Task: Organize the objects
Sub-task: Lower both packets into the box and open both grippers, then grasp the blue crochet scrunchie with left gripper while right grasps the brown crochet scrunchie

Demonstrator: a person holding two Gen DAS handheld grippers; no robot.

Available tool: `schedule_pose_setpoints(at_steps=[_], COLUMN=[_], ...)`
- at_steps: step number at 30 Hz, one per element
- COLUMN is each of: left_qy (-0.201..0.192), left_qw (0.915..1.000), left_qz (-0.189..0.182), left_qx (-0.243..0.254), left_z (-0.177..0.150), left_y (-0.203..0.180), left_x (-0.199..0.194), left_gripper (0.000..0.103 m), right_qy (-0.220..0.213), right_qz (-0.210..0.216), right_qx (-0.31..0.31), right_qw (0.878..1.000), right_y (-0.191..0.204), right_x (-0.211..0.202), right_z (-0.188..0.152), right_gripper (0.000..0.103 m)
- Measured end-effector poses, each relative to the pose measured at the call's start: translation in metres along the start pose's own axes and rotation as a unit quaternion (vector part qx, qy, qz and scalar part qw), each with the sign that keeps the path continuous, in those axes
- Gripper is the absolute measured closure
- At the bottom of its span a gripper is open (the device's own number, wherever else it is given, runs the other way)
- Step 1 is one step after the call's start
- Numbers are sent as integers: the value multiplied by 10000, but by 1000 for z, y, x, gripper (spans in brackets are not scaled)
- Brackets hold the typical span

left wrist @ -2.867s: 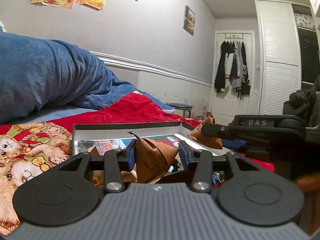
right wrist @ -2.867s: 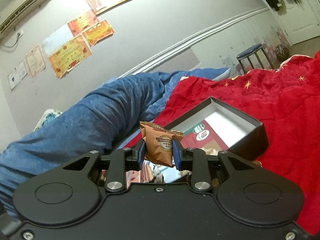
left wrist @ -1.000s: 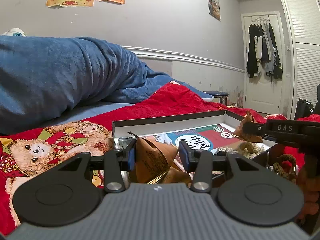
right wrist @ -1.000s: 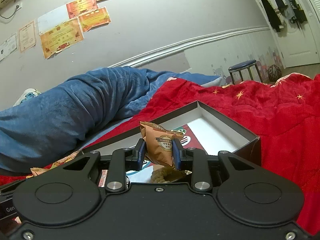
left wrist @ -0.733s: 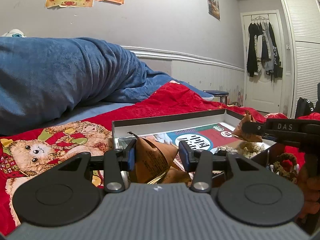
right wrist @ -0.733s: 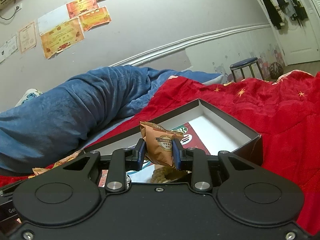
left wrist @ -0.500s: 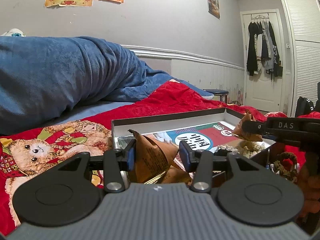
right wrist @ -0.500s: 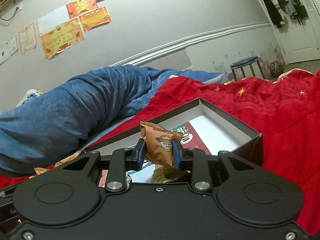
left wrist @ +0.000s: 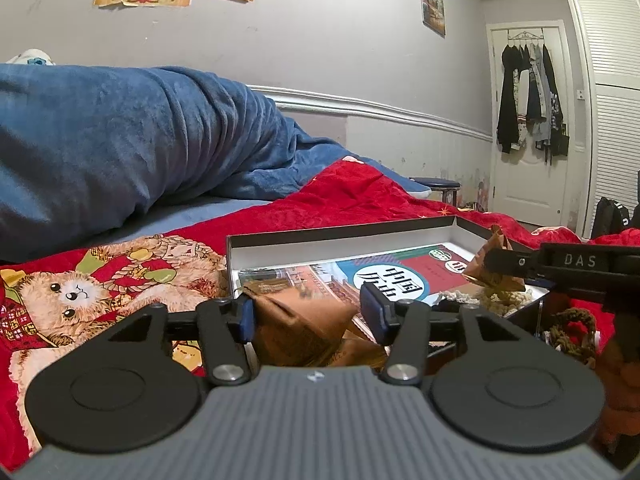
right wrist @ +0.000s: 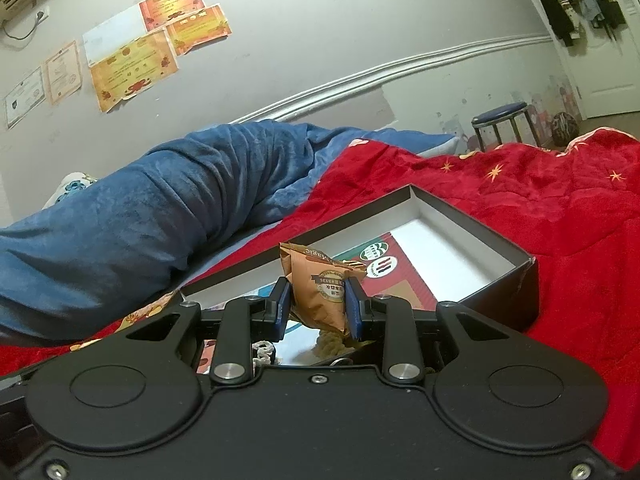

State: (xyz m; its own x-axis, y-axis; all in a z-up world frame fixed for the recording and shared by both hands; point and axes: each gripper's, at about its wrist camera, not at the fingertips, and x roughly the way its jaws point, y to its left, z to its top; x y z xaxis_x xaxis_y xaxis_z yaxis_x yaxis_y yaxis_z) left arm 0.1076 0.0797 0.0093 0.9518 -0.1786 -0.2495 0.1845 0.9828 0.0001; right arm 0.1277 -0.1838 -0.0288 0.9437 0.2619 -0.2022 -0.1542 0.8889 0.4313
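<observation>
An open dark box point(left wrist: 340, 232) with a white inside lies on the red blanket; it also shows in the right wrist view point(right wrist: 472, 216). A printed card point(left wrist: 384, 276) lies on its floor. My left gripper point(left wrist: 308, 316) is open over the box's near edge. A brown snack packet point(left wrist: 296, 320) sits loose between its fingers, tipped down. My right gripper point(right wrist: 318, 306) is shut on a second brown snack packet point(right wrist: 320, 284) and holds it above the box. That gripper point(left wrist: 496, 262) and its packet point(left wrist: 496, 240) show at the right of the left wrist view.
A blue blanket point(left wrist: 120, 140) is heaped behind the box. A teddy-bear print point(left wrist: 64, 292) covers the bedding at left. Knitted items point(left wrist: 500, 296) lie at the box's right end. A stool point(right wrist: 500, 118) and a door point(left wrist: 524, 128) stand beyond the bed.
My left gripper has opened and its brown packet has slumped down between the fingers. The right gripper still holds its packet over the box, little moved.
</observation>
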Motion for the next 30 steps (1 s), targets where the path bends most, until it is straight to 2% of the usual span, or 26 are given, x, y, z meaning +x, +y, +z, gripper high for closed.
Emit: schedule_pose_setpoints(at_steps=[5,8,9,13,16,17,22,27,30], left_qy=[-24,-18,-25,-14,9,8,-62,-376,-218], left_qw=[10000,10000,10000,9999,9999,9999,9998,9982,9964], left_qz=[-21,-34,-46,-38,-9,-16,39,454,691], left_qx=[-8,-34,-56,-118,-134,-151,-184,-88,-433], left_z=[-1,0,0,1,1,1,2,4,5], left_y=[-1,0,1,2,3,3,3,-8,-21], left_x=[-1,-1,-1,-1,0,0,-3,-21,-40], left_gripper=[25,16,15,11,4,0,0,0,0], right_qy=[-22,-119,-146,-242,-378,-418,-553,-570,-401], right_qz=[44,47,29,40,-16,-45,-205,-311,-292], right_qx=[83,129,142,259,301,309,378,407,533], right_qw=[10000,9998,9998,9994,9988,9986,9975,9971,9973], right_y=[-3,-4,-5,-8,-9,-9,-9,-8,-9], right_x=[-1,-4,-4,-8,-13,-15,-27,-44,-60], right_z=[1,0,0,1,1,0,-2,-4,-6], right_gripper=[72,58,49,35,25,24,24,21,21])
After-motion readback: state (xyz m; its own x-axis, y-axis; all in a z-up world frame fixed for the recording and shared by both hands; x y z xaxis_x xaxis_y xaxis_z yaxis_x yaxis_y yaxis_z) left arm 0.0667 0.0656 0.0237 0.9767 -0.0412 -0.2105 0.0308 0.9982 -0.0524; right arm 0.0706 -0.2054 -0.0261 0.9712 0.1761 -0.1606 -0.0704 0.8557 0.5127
